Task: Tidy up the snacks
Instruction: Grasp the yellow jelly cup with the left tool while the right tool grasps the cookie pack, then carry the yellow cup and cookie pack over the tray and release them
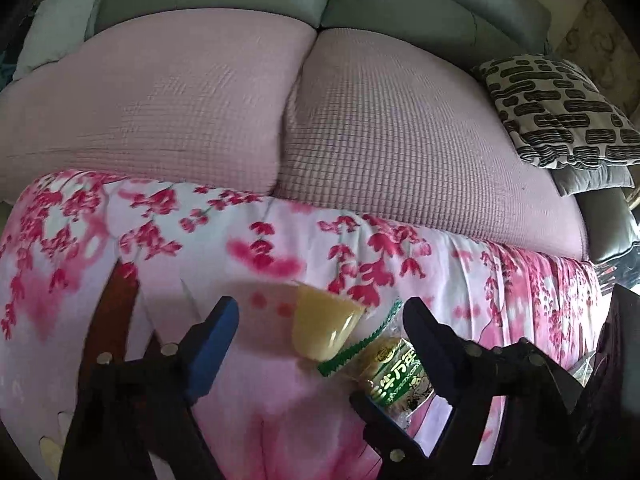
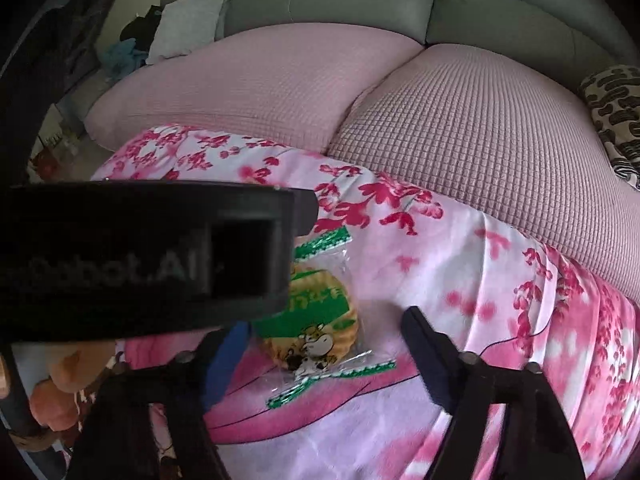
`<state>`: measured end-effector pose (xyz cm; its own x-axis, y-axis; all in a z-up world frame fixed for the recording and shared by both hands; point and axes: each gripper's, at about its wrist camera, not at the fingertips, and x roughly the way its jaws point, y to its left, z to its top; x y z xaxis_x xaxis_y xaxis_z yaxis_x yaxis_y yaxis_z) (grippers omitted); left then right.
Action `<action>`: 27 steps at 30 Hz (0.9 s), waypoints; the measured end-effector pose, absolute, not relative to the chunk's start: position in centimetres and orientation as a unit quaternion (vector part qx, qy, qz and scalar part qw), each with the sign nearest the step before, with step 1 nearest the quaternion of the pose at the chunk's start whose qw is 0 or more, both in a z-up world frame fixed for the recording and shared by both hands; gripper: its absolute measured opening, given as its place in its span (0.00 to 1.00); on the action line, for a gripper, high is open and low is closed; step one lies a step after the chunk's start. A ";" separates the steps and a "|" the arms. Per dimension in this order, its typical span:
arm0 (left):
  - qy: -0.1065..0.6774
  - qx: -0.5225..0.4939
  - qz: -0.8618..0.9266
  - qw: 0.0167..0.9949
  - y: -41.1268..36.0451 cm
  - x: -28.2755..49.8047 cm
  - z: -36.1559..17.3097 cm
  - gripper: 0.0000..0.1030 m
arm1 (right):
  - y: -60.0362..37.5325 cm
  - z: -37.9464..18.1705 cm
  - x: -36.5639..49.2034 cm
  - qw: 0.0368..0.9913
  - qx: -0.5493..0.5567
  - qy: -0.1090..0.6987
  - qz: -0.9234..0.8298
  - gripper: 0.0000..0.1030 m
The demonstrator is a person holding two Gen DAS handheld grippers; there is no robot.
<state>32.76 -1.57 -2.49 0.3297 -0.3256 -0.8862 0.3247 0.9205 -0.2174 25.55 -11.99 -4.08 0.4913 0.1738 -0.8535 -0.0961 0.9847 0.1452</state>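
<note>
A pale yellow jelly cup (image 1: 326,330) lies on its side on the pink floral cloth (image 1: 240,240). Beside it lies a wrapped round cracker in a clear packet with green edges (image 1: 394,372); it also shows in the right wrist view (image 2: 316,320). My left gripper (image 1: 320,340) is open, its fingers on either side of the cup and cracker. My right gripper (image 2: 326,340) is open just above the cracker packet. The body of the left gripper (image 2: 140,256) covers the left of the right wrist view and hides the cup there.
A sofa with pink quilted seat cushions (image 1: 360,140) and grey back cushions (image 1: 400,0) stands behind the cloth. A black and white patterned pillow (image 1: 560,108) lies at the right. Orange soft toys (image 2: 64,384) show at the lower left.
</note>
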 end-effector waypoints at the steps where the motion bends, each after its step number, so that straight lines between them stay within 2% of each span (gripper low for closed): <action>1: 0.545 0.002 -0.201 0.814 -2.0 32.9 -2.8 0.81 | -12.2 -4.2 25.6 0.863 0.044 0.497 0.077 0.65; 3: 0.547 0.004 -0.204 0.812 -2.5 33.1 -3.1 0.76 | -12.7 -4.2 25.7 0.863 0.056 0.496 0.074 0.53; 5: 0.549 0.002 -0.204 0.811 -3.1 33.2 -3.4 0.64 | -13.2 -4.2 25.8 0.862 0.067 0.496 0.073 0.53; 7: 0.550 -0.001 -0.203 0.810 -3.3 33.5 -3.6 0.62 | -13.8 -4.2 25.8 0.860 0.078 0.498 0.075 0.52; 8: 0.549 -0.002 -0.202 0.811 -3.3 33.6 -3.7 0.58 | -14.1 -4.3 25.8 0.859 0.080 0.500 0.074 0.52; 10: 0.552 0.002 -0.188 0.812 -3.4 33.9 -4.1 0.44 | -14.6 -4.1 25.9 0.858 0.085 0.502 0.073 0.52; 18: 0.541 -0.028 -0.184 0.820 -2.1 33.1 -3.7 0.43 | -15.9 -3.2 25.1 0.853 0.112 0.506 0.056 0.51; 27: 0.510 -0.081 -0.214 0.829 -1.6 25.8 1.9 0.43 | -18.2 1.8 17.3 0.855 0.195 0.478 0.050 0.51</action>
